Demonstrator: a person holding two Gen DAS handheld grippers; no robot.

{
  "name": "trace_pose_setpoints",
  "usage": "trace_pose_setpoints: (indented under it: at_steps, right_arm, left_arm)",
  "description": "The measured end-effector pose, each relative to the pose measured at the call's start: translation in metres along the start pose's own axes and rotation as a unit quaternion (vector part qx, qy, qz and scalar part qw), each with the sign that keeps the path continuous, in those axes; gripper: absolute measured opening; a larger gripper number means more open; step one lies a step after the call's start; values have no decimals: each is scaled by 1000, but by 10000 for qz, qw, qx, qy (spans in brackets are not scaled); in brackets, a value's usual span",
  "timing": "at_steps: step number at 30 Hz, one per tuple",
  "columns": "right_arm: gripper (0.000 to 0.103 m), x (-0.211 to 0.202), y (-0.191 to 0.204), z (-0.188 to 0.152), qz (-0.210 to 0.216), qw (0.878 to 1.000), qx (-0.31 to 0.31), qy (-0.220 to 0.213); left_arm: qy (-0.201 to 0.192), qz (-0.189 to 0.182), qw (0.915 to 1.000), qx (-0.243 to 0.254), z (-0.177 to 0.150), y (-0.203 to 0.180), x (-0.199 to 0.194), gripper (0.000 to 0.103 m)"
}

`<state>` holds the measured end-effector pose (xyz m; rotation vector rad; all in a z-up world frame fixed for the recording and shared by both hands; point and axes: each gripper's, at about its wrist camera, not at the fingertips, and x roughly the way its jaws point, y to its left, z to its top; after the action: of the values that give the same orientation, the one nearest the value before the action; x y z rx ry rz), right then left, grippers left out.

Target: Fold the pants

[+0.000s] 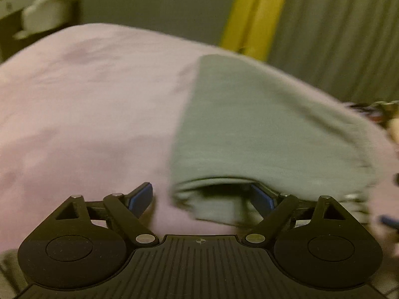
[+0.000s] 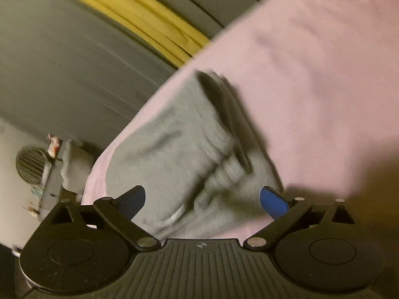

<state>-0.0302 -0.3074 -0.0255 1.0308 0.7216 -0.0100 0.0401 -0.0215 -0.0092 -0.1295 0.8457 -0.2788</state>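
Grey sweatpants [image 1: 261, 124] are seen lying folded on a pink bedsheet [image 1: 87, 99], near the sheet's edge on the side of a yellow curtain [image 1: 254, 12]. The left gripper [image 1: 207, 199] is held spread wide at the near fold of the sweatpants, one blue pad tucked under the cloth's lip without pinching it, and the right gripper [image 2: 202, 199] is likewise splayed open over the ribbed waistband and white drawstring [image 2: 174, 218], nothing being clasped. It is judged that the tucked pad could snag the fold as it is withdrawn, so that the top layer would be dragged open or the bundle pulled towards the sheet's edge.
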Motion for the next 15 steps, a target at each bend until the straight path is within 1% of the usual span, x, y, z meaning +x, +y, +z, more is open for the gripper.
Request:
trace_pose_setpoints:
  at_steps: [1,2,5,7,8,9,10,12,13,14,15]
  right_arm:
    - [99,2,-6,-1,304,9990,230,224]
    - [99,6,-8,-1,475,9976,349,359]
    - [99,22,-5,3,408,9977,381,379]
    - [99,45,-11,8,413,9944,706,671]
    - [98,51,-15,10,369,9927,887,733]
    - [98,53,-17,11,267,9929,977,626]
    - [98,50,-18,12,217,9940,984,421]
    - [98,34,-16,13,12,9961,876,-113]
    - [97,27,-15,13,-69,9960,855,-249]
    - [96,23,-15,12,-179,9957,858,-291]
    - [96,17,-9,9,-442,9956,694,-455]
  left_arm:
    - [-83,-172,9998,43,-2,-7,-3,95]
    - [-189,-230,9995,100,-2,-12,-5,96]
    - [-305,-91,9993,185,1,-21,1,96]
    - [-285,-22,9995,118,-1,-19,1,96]
    - [-330,34,9994,66,1,-14,3,95]
    - [-430,100,9990,-21,1,-11,-1,95]
    - [-511,130,9985,-130,3,-9,-5,95]
    - [-722,244,9959,-493,6,2,-13,95]
    - [-856,323,9937,-650,6,7,-16,95]
    - [-968,391,9916,-760,8,11,-18,95]
    - [-1019,406,9906,-812,10,14,-19,95]
